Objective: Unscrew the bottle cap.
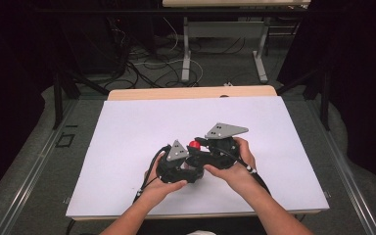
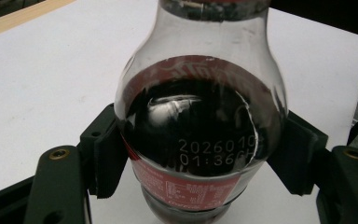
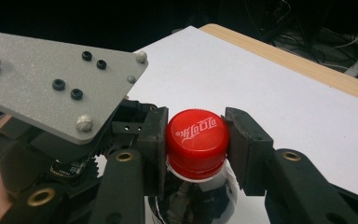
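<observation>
A small clear cola bottle (image 2: 200,130) with dark drink and a red label stands on the white sheet (image 1: 142,122). My left gripper (image 2: 200,161) is shut on its rounded body, one black pad (image 2: 107,154) pressing on each side. The red cap (image 3: 197,140) sits between the pads (image 3: 247,140) of my right gripper (image 3: 197,145), which is shut on it. From above, the cap (image 1: 194,145) shows as a red dot between the left gripper (image 1: 188,164) and the right gripper (image 1: 200,145), both hands close together at the sheet's front middle.
The left gripper's grey plate (image 3: 51,79) lies close beside the cap. A wooden table edge (image 1: 191,92) borders the sheet at the back. Beyond it are cables (image 1: 142,68) on the floor and the metal legs (image 1: 186,49) of another table.
</observation>
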Available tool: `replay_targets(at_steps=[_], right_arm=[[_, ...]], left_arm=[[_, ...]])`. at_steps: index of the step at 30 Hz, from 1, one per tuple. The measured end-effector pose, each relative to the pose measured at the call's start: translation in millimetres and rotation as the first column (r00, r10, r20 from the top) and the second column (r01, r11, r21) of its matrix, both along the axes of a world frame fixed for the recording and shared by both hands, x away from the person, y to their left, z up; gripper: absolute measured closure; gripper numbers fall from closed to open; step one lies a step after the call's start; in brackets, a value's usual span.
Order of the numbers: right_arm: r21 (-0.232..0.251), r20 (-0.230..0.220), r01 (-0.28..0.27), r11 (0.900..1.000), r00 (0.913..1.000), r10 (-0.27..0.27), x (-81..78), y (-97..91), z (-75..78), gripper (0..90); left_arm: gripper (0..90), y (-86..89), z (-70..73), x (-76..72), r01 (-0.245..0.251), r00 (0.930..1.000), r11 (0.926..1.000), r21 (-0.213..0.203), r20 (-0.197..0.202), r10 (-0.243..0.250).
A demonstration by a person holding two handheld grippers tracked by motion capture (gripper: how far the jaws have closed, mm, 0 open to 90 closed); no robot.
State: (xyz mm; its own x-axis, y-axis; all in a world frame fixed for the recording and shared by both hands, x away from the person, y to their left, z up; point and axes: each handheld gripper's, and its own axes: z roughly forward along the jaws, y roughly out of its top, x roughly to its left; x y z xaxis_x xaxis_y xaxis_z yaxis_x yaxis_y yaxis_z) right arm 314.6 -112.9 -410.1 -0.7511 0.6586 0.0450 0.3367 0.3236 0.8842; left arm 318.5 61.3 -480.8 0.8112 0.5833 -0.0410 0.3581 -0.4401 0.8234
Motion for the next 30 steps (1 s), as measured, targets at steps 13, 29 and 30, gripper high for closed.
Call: replay_targets(at_steps=[13,29,30], right_arm=[[-0.056,-0.045,-0.442,0.8951,0.8967,0.440,43.2,-17.1,11.0,61.5],[-0.106,-0.028,-0.251,0.9621,0.9679,0.250,24.4,-11.9,18.3,49.8],[-0.099,-0.031,-0.226,0.9690,0.9740,0.224,21.3,-10.3,18.1,49.8]], left_arm=[[30.3,1.2,2.1,-1.0,0.018,0.9998,0.9997,-0.017,-0.011,-0.019],[30.3,2.6,0.9,1.2,-0.009,1.0000,0.9998,-0.018,-0.003,0.009],[30.3,2.7,1.1,1.3,-0.009,1.0000,0.9997,-0.020,-0.004,0.009]])
